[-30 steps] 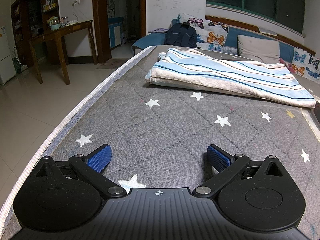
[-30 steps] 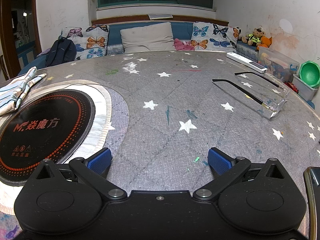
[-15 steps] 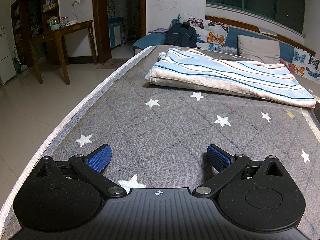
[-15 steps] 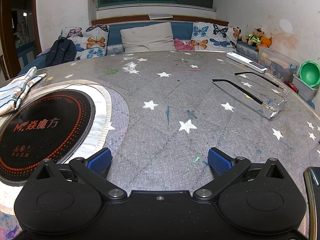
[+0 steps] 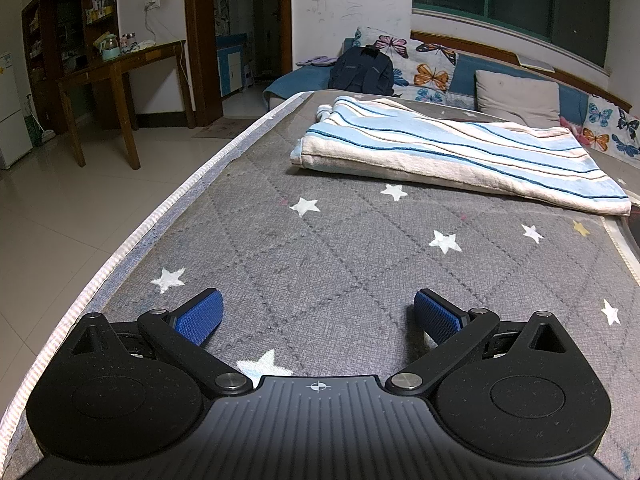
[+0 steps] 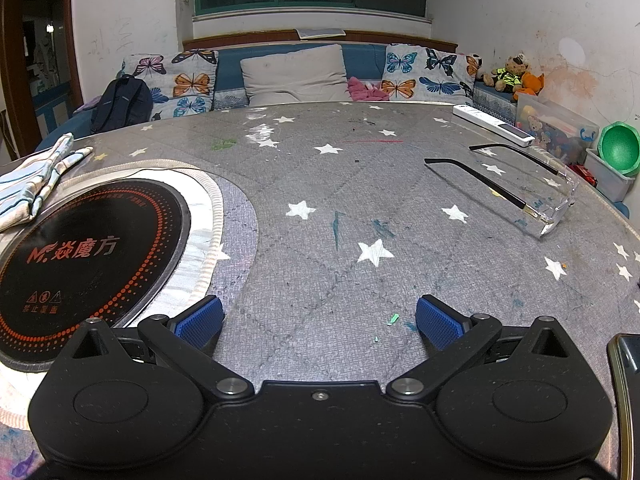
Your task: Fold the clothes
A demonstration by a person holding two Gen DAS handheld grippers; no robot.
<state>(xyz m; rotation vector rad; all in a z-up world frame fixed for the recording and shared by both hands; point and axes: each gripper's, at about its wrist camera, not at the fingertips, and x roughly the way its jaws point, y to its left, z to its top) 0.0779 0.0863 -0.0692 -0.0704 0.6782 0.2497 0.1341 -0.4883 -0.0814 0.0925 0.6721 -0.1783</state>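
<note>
on the starred table cover [image 5: 320,248], both the left gripper [image 5: 318,314] and right gripper [image 6: 319,316] sit spread, well short of the folded striped cloth [image 5: 452,152].

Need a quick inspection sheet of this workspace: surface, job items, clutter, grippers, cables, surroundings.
Surface: grey star-print table cover, stained; round induction hob inset.
Job's things: striped garment lying folded flat, far left side.
Clutter: glasses, white remote, paint marks.
Grippers: left gripper and right gripper open, empty, low over the cover.
Cables: nothing seen on the table.
Surroundings: butterfly cushions, backpack, wooden desk.
</note>
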